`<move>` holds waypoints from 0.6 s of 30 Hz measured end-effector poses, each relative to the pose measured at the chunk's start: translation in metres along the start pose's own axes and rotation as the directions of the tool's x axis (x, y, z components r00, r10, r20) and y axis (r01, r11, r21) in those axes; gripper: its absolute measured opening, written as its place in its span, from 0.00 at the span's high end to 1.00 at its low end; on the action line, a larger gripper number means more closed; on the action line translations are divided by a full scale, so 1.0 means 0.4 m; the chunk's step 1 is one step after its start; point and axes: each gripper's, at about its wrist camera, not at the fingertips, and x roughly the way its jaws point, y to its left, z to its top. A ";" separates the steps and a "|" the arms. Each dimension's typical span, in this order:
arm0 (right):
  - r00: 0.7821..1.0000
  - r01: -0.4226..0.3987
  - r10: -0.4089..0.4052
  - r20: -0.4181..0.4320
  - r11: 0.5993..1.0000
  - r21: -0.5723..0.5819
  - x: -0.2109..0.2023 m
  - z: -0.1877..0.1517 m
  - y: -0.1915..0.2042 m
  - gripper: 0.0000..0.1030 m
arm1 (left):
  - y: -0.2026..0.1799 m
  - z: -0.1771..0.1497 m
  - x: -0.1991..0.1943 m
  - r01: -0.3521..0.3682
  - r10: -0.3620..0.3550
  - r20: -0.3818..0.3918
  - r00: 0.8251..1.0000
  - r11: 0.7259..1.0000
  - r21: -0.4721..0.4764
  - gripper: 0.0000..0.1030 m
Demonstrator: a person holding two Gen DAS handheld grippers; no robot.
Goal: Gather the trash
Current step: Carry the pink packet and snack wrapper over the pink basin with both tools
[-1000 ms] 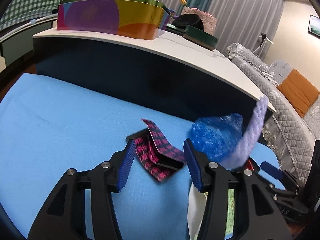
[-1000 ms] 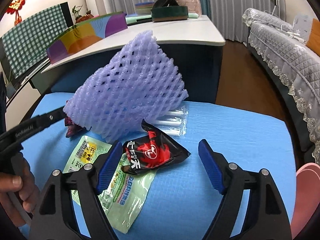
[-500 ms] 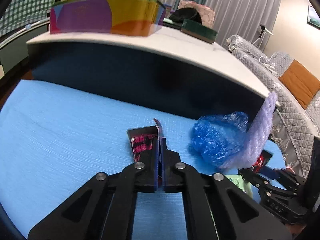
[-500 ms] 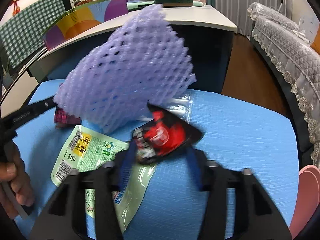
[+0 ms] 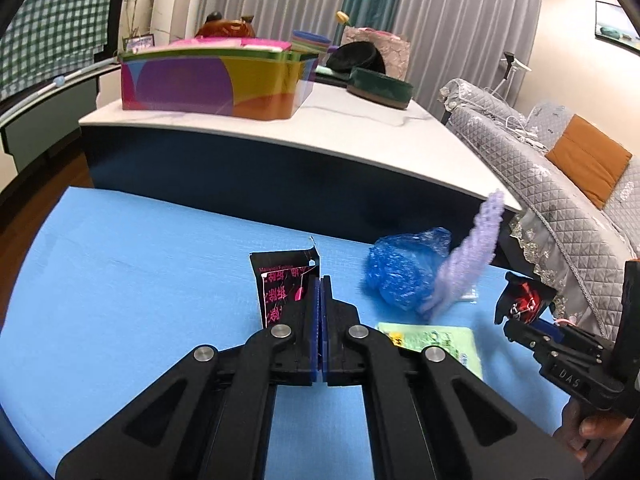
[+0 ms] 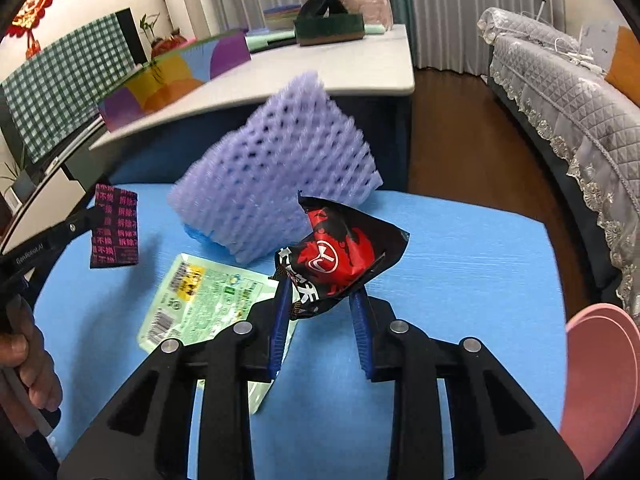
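Note:
My left gripper [image 5: 322, 280] is shut on a black and pink wrapper [image 5: 280, 284], held above the blue mat [image 5: 140, 264]; the wrapper also shows in the right wrist view [image 6: 115, 226]. My right gripper [image 6: 320, 300] is shut on a black and red snack wrapper [image 6: 340, 256], lifted off the mat; it also shows in the left wrist view [image 5: 522, 300]. On the mat lie a purple foam net [image 6: 276, 184], a crumpled blue plastic bag [image 5: 404, 268] and a flat green packet [image 6: 204, 296].
A pink bin [image 6: 596, 384] stands at the right edge below the mat. Behind the mat is a white-topped counter [image 5: 360, 128] with a colourful box [image 5: 212, 80]. A grey sofa [image 6: 568, 92] stands to the right.
Both grippers have shut on their wrappers and lifted them off the mat. The left gripper holds the pink wrapper upright; the right one raised the red wrapper.

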 end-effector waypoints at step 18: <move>0.989 0.027 -0.024 0.143 0.999 -0.019 -0.307 -0.058 0.001 0.71 | -0.091 -0.025 -0.176 0.056 -0.065 0.089 0.994 0.994 0.098 1.00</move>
